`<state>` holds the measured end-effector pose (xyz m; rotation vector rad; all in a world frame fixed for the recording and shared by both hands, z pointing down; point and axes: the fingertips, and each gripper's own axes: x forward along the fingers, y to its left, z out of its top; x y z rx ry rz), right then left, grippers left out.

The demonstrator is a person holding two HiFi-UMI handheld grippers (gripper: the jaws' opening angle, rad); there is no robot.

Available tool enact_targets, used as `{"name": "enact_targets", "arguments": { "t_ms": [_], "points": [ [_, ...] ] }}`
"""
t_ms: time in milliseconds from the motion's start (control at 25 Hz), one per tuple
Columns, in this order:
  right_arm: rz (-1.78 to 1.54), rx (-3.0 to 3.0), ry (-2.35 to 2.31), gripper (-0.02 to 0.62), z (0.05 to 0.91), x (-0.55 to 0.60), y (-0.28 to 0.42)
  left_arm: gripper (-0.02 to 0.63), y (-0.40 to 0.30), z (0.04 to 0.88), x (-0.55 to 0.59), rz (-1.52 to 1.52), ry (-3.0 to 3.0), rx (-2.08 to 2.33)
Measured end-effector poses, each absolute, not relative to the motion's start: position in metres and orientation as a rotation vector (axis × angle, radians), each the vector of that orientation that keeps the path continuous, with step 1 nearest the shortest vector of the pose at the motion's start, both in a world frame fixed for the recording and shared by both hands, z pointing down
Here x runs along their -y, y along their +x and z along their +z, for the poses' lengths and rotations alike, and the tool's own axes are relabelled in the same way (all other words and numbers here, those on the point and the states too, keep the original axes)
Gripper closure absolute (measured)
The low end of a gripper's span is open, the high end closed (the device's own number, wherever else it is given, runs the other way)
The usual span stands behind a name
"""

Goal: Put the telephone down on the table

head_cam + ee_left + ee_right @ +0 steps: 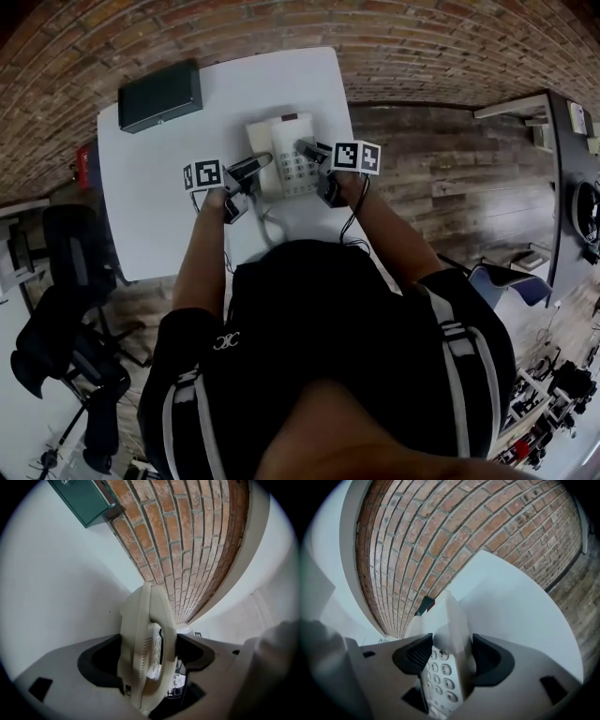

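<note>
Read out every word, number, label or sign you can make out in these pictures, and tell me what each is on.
"3", "5", "6", "9": keys on the telephone, right gripper view.
Its other keys: too blurred to read.
Small dark label, left gripper view: too small to read.
Emblem on the person's shirt: a logo, no legible letters.
Marker cubes: square patterns, no text.

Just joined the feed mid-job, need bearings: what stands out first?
A cream telephone is clamped between both grippers over the middle of the white table, the left gripper at its handset side, the right gripper at its keypad side. A dark green box lies at the table's far left corner.
</note>
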<state>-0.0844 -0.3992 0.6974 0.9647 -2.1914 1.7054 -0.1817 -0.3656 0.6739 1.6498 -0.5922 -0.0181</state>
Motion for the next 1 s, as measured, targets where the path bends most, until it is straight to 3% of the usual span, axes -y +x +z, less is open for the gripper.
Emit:
{"name": "enact_targets", "arguments": {
  "t_ms": [520,840,880,1000],
  "points": [
    [1.68,2.183,0.941,0.36,0.705,0.394,-0.088,0.224,-0.182,0.687,0.36,0.031,1.645,0.565],
    [1.512,2.234,1.042,0.36,0.681,0.402,-0.072,0.226,-0.209,0.653,0.367,0.08,1.763,0.795],
    [1.476,2.26,1.072,0.361,0.673,0.404,-0.068,0.238,-0.215,0.647,0.368,0.116,1.798,0.856],
    [1.311,2.36,1.169,0.388,0.636,0.413,-0.061,0.477,-0.235,0.624,0.37,0.253,1.898,1.102]
  ]
}}
